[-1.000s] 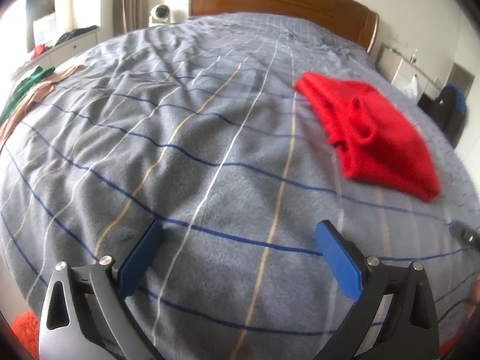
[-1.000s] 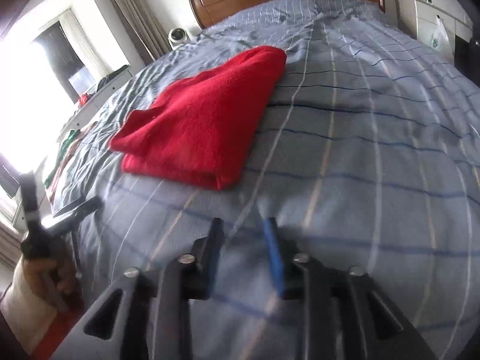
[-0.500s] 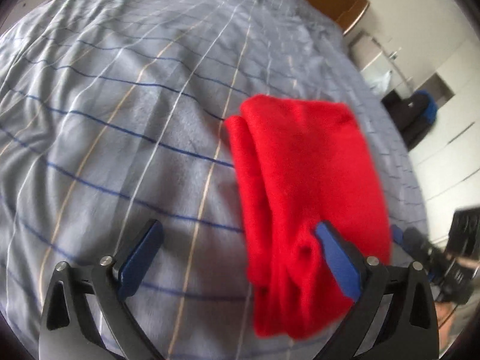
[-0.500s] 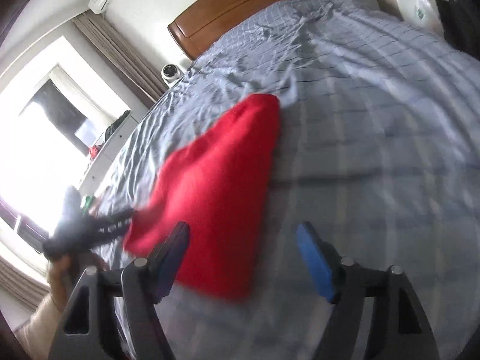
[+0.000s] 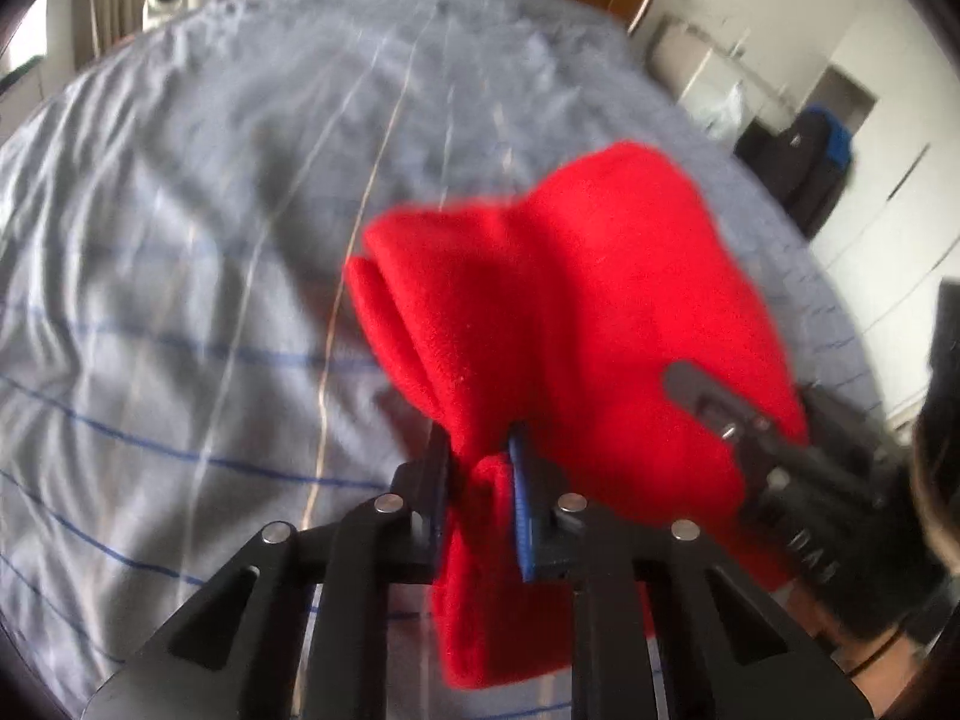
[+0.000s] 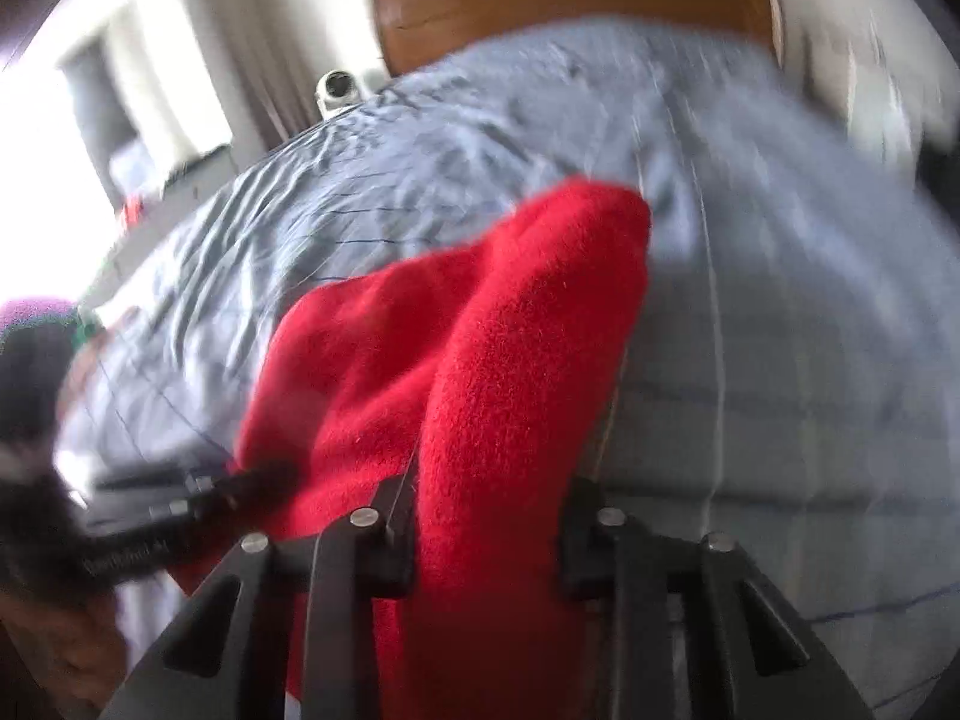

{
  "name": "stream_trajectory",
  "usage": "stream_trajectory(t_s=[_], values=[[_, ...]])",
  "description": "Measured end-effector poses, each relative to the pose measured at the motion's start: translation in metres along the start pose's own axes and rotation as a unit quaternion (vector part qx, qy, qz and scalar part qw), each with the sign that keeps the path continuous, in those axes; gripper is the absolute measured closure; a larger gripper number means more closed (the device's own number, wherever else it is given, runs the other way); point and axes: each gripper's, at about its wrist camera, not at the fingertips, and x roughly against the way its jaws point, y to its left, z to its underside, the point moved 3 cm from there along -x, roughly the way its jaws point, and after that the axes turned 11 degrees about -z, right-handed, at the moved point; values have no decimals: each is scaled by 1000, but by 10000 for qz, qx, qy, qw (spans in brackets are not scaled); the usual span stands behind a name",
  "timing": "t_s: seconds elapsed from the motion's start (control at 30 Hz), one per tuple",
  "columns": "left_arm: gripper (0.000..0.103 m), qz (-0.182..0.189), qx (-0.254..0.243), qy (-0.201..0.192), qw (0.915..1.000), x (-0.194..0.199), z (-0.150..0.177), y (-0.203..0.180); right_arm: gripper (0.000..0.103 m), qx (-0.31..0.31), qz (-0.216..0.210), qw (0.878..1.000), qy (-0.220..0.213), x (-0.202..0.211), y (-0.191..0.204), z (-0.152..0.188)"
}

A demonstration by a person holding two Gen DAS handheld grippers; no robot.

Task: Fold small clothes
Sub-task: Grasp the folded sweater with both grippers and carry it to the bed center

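A folded red fleece garment point(image 5: 576, 312) is lifted off the grey striped bedspread point(image 5: 180, 276). My left gripper point(image 5: 480, 480) is shut on the garment's near left corner. My right gripper point(image 6: 492, 516) is shut on a thick fold of the same garment point(image 6: 480, 360) at its other near end. In the left wrist view the right gripper point(image 5: 750, 420) reaches in from the right against the cloth. In the right wrist view the left gripper point(image 6: 198, 492) shows at the left edge of the cloth. Both views are blurred by motion.
A wooden headboard point(image 6: 570, 0) stands at the far end of the bed. A small white device point(image 6: 339, 90) sits at the far left beside the bed. A nightstand point(image 5: 708, 78) and a dark bag point(image 5: 810, 156) stand at the right.
Both grippers moved in onto the red garment and closed on its near edge. The garment, flat on the bed before, is now raised.
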Motion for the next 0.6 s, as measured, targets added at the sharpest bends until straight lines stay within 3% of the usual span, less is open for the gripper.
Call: stream_trajectory(t_s=[0.17, 0.2, 0.3, 0.37, 0.4, 0.47, 0.53, 0.6], values=[[86, 70, -169, -613, 9980, 44, -24, -5, 72, 8, -276, 9963, -818, 39, 14, -26], [81, -1, -212, -599, 9980, 42, -26, -6, 72, -26, -306, 9955, -893, 40, 14, -32], [49, -504, -311, -154, 9981, 8, -12, 1, 67, -572, -466, 9945, -747, 31, -6, -31], [48, -976, -373, 44, 9945, -5, 12, 12, 49, -1146, -412, 9924, -176, 11, -31, -10], [43, -962, -399, -38, 9946, -2, 22, 14, 44, -1301, -315, 9910, -35, 9, -40, 0], [29, -1068, -490, -390, 9923, 23, 48, 17, 24, -1496, -135, 9886, -77, 24, -57, 28], [7, -1407, -681, -834, 9842, 50, 68, 12, 15, -1437, -39, 9895, -179, 49, -64, 46], [1, -1615, -849, -1299, 9746, 80, 88, 3, 15, -1243, 115, 9920, -166, 71, -62, 60]])
